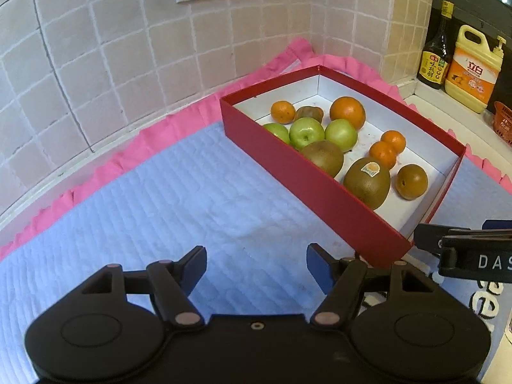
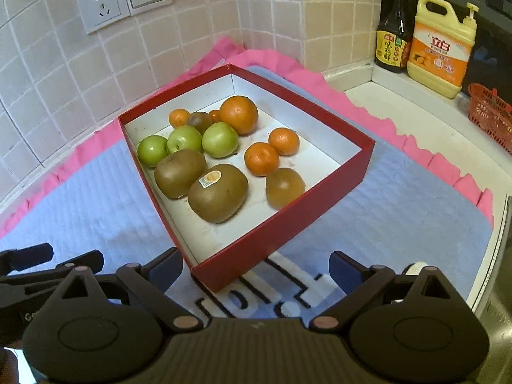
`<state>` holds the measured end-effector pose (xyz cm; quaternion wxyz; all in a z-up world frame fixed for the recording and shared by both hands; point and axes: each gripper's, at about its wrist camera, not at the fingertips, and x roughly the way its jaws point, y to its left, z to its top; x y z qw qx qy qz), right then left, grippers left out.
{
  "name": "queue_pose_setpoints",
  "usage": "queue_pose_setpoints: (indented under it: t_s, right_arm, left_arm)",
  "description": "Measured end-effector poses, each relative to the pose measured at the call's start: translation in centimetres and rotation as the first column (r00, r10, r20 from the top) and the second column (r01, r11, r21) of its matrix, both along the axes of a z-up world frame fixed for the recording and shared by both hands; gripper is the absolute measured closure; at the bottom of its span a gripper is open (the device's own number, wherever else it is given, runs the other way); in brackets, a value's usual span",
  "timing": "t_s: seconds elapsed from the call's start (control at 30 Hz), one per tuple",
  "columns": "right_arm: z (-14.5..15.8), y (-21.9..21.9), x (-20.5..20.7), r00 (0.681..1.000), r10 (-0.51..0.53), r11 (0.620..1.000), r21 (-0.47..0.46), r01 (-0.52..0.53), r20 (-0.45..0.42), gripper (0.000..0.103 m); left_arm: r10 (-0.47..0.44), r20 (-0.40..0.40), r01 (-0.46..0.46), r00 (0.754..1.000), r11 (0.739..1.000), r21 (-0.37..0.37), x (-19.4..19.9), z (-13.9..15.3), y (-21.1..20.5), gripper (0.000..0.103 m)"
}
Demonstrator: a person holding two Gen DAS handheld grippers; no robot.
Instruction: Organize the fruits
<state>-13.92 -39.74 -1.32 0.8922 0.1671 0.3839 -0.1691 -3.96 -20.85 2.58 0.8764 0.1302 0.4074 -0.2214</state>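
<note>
Both tools, left tool (image 1: 255, 264) and right tool (image 2: 256, 268), hang wide and empty just short of the red box (image 2: 281, 220) holding all the fruit, so I'd drop straight onto the stickered kiwi (image 2: 218, 192) without nudging its neighbours.

Three green apples (image 2: 188, 142), two kiwis (image 2: 198, 185)

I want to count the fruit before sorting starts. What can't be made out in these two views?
- Left wrist view: the red box near wall hides the lower part of the leftmost green fruit.
- Right wrist view: a small orange fruit is mostly hidden behind the big orange.
- Both views: bottle label print too small.
</note>
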Motion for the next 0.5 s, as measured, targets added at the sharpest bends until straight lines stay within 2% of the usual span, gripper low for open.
queue_pose_setpoints:
  t_s: [0.5]
  right_arm:
    - [-0.4,0.5,0.7,0.999,0.034,0.999,0.001,-0.034,-0.032,0.004]
  left_arm:
    - [0.044,-0.016,-0.044,0.999,0.999,-0.016,0.3,-0.1,1.2,0.021]
